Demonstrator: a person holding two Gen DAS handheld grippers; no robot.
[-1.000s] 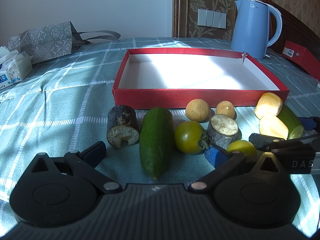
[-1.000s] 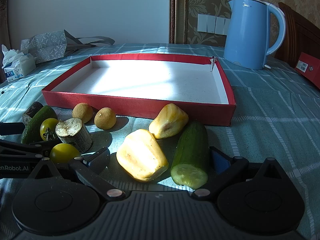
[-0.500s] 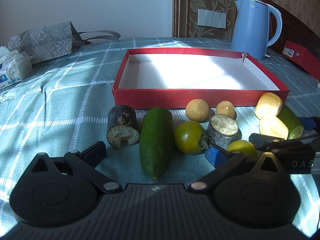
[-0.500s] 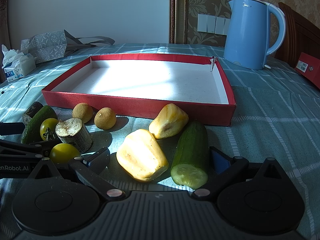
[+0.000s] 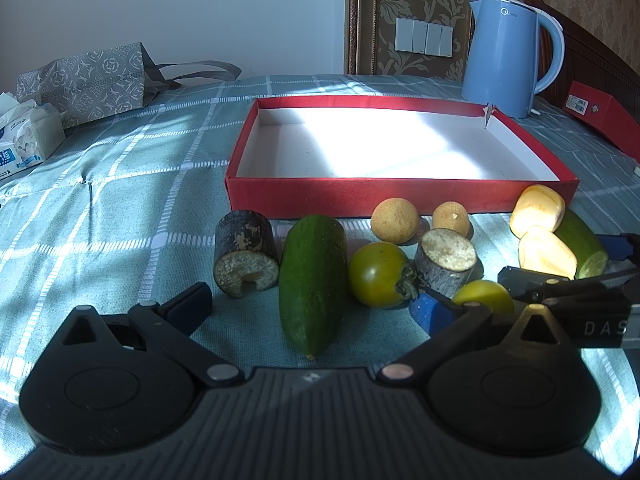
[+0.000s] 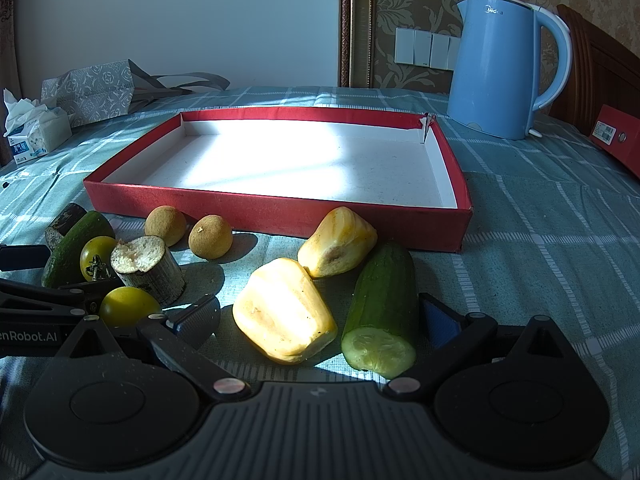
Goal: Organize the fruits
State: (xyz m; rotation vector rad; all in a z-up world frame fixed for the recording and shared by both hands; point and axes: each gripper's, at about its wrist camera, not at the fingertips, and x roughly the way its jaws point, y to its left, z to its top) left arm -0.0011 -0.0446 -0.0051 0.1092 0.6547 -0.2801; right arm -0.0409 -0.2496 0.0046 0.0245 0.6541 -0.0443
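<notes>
Sunlight fell across a teal checked bedspread [image 5: 120,200] where produce lay in a loose row before a shallow red tray [image 5: 400,200]. Nearest the left wrist camera, the left gripper [image 5: 312,308] stood released, its blue-padded fingers spread wide on either side of a whole dark green cucumber [image 5: 312,284] that pointed toward the lens. Just beside that cucumber lay a dark-skinned sugarcane stub [image 5: 246,256] on one flank and a green tomato [image 5: 378,274] on the other, with a paler sugarcane stub [image 5: 446,262] and a yellow tomato [image 5: 484,296] close by. Nearest the right wrist camera, the right gripper [image 6: 320,316] was likewise released, its fingers bracketing a peeled yellow jackfruit pod [image 6: 284,320] and a cut cucumber half [image 6: 382,312] that lay side by side, nothing grasped. A second jackfruit pod [image 6: 338,242] sat just behind them, close to the tray's front wall. Two round tan longans [image 5: 394,220] rested near each other against that same wall. Every piece of fruit lay on the cloth outside the tray, whose white floor caught a bright band of sun. Beyond the tray's far right corner stood a pale blue electric kettle [image 5: 506,56], and a flat red box [image 5: 600,116] lay near the wooden headboard. Far to the left sat a patterned grey gift bag [image 5: 88,82] and a tissue pack [image 5: 28,140], with a bank of wall switches [image 5: 424,36] behind.
</notes>
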